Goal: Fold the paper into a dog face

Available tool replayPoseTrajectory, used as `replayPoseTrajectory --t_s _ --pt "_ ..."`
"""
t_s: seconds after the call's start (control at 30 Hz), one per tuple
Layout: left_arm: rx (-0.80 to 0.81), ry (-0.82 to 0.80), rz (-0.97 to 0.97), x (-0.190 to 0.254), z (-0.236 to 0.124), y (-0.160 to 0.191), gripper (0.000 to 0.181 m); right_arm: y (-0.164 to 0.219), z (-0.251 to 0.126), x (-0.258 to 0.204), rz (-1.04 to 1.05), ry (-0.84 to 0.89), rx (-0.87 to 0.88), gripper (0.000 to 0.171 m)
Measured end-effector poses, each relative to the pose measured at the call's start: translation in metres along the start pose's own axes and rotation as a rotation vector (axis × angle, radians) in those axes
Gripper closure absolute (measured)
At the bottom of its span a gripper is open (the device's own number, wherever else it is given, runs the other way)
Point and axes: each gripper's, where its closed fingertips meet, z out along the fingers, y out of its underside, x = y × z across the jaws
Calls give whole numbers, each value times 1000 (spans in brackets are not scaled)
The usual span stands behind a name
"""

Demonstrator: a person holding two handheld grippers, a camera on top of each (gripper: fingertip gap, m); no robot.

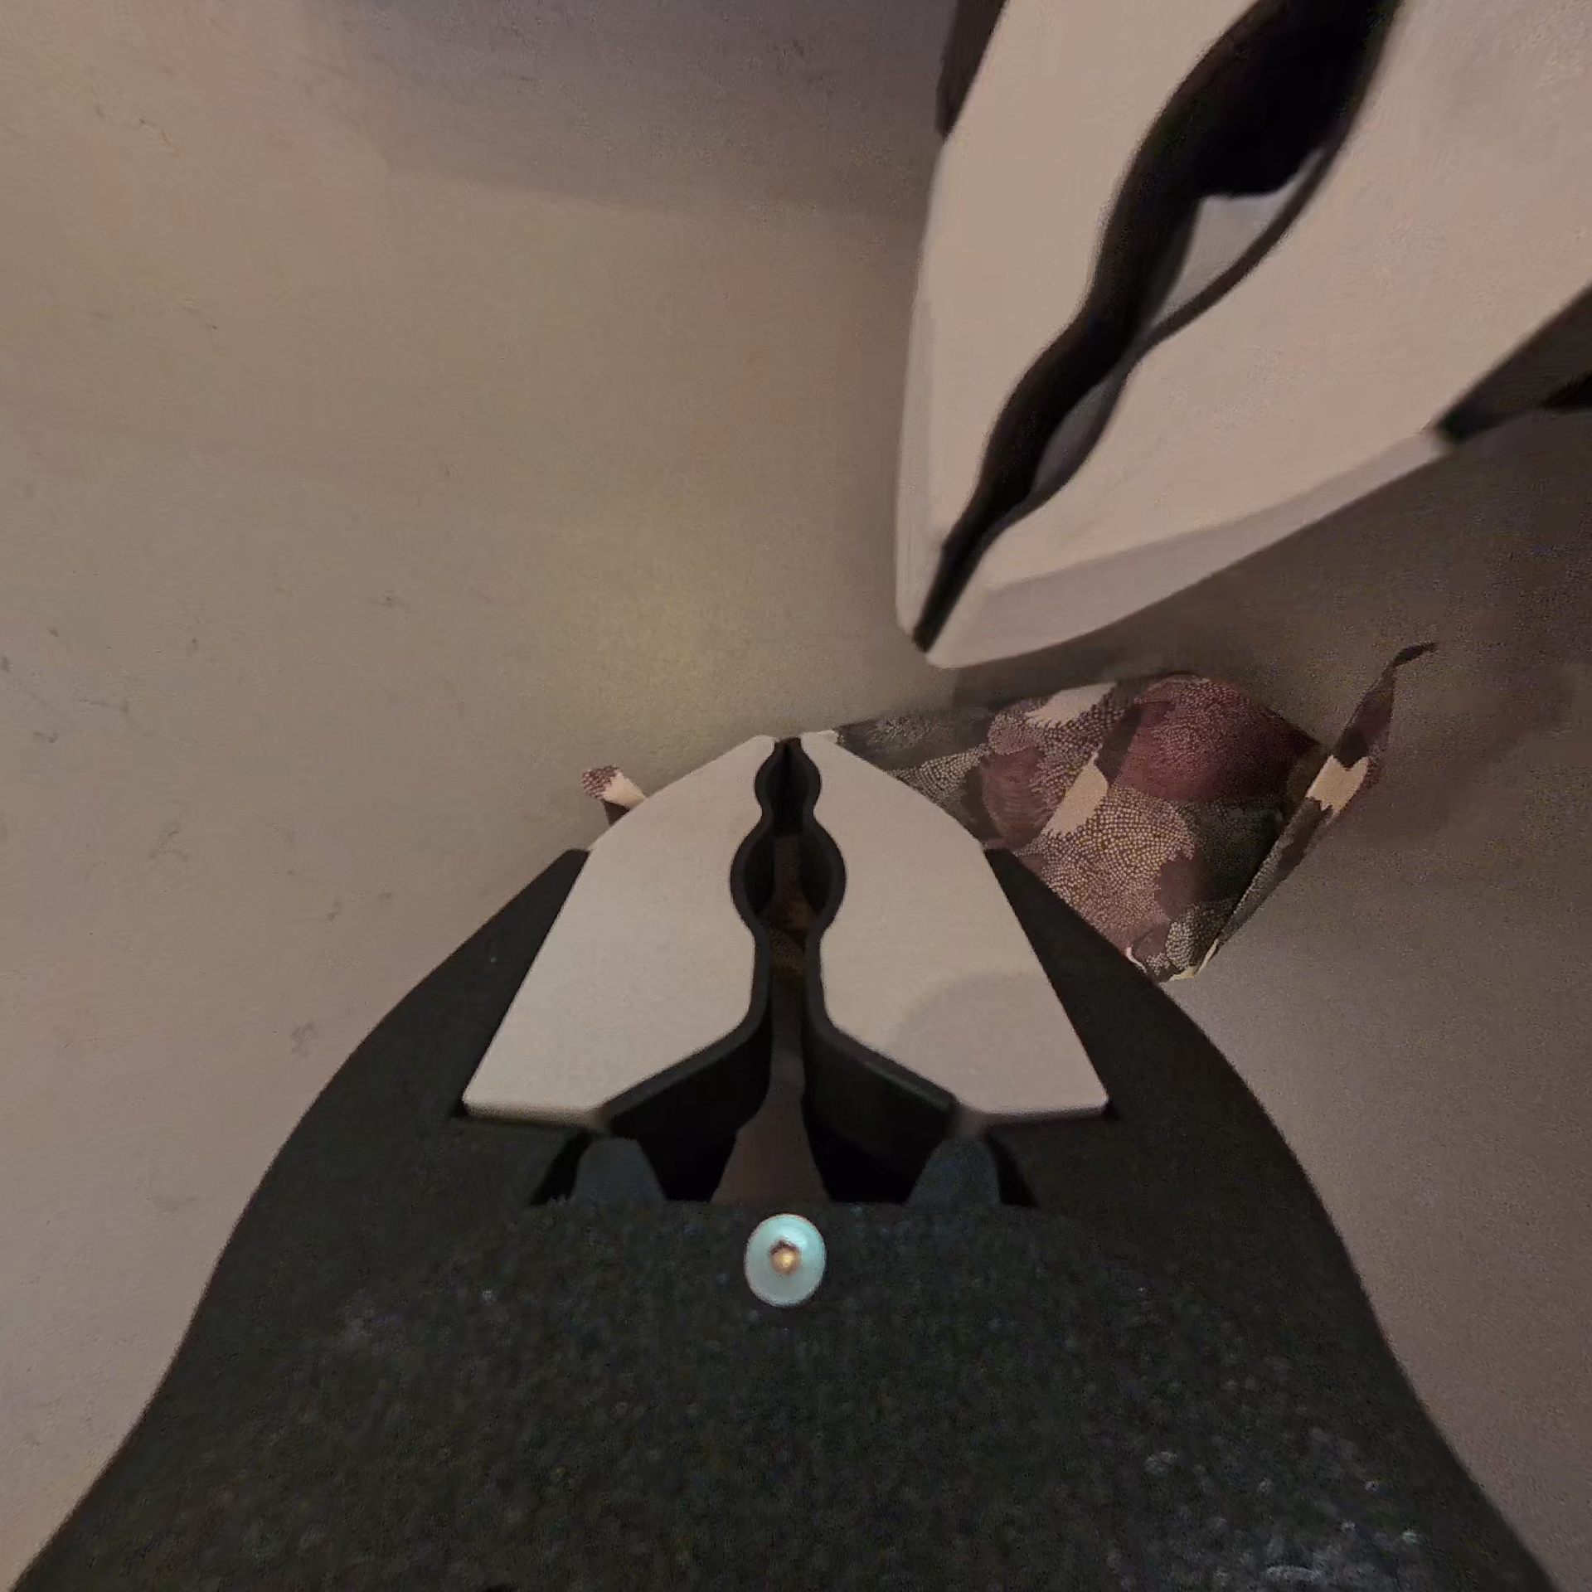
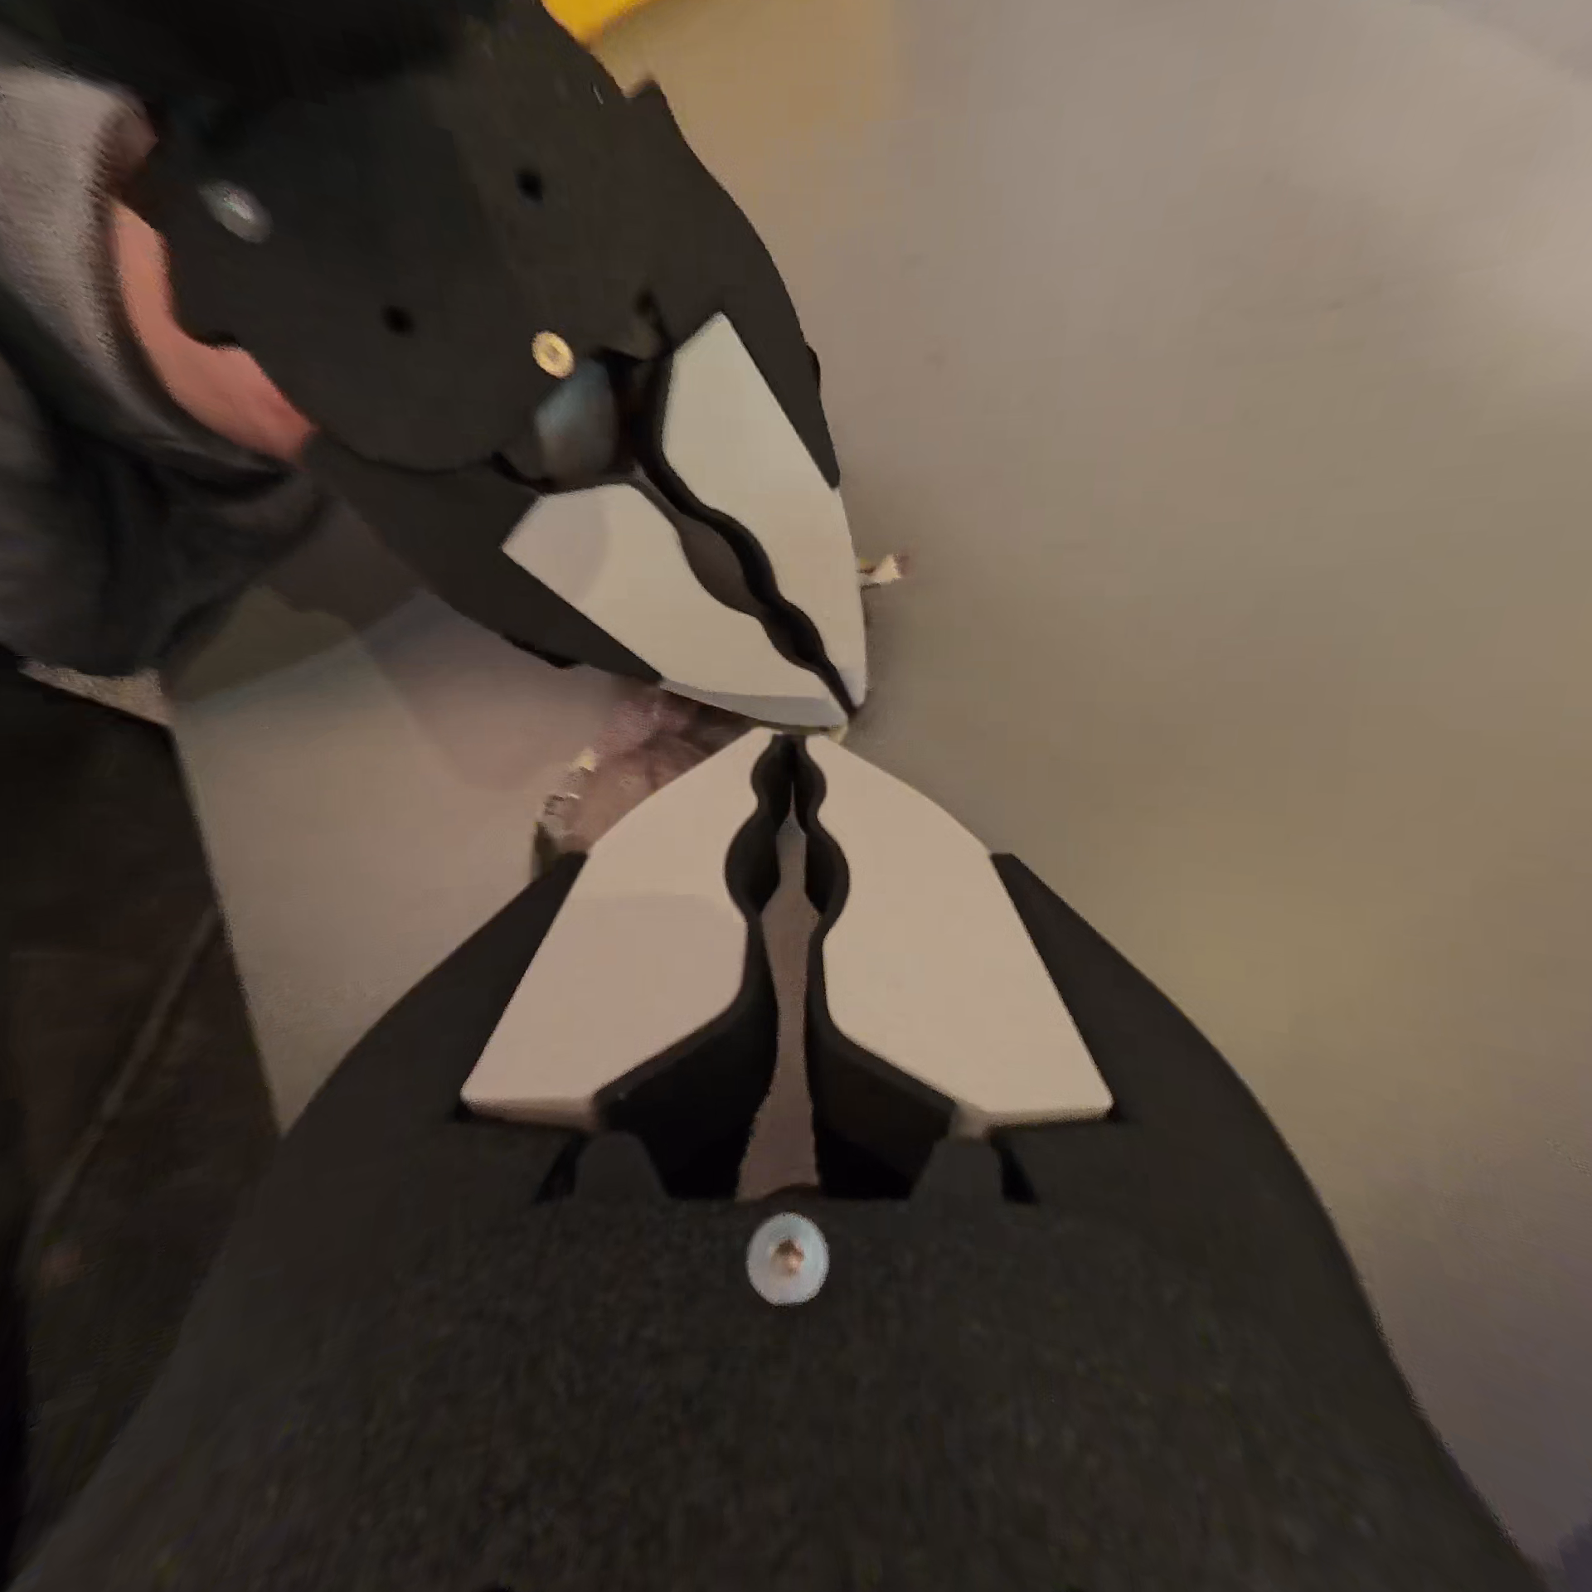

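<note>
The paper [image 1: 1163, 818] is patterned maroon, brown and cream, and lies partly folded on a pale table [image 1: 345, 517], with one flap [image 1: 1344, 775] standing up at its right. My left gripper [image 1: 788, 743] is shut and rests over the paper's left part; the pattern shows through the gap between its fingers. A small paper corner [image 1: 607, 784] sticks out to their left. My right gripper [image 1: 926, 637] is shut, its tips just above the paper's far edge. In the right wrist view the right gripper [image 2: 788, 745] nearly meets the left gripper [image 2: 848, 702] tip to tip, over the blurred paper [image 2: 637, 767].
A person's hand in a grey sleeve [image 2: 52, 345] holds the left gripper. The table's edge runs down the left of the right wrist view, with dark floor [image 2: 86, 1034] beyond it. A yellow object [image 2: 594, 13] shows at the top edge. Across from one pair of fingers to the other is roughly 5 cm.
</note>
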Motion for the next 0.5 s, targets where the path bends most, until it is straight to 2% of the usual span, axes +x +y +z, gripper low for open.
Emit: replayPoseTrajectory --t_s 0.13,0.27,0.5 --pt "0 -2 0 0 0 0 181 14 21 4 -111 48 -106 171" --pt "4 -3 1 0 0 0 181 14 30 9 -175 129 -133 171" --pt "4 -2 4 0 0 0 181 19 34 12 -166 159 -148 171"
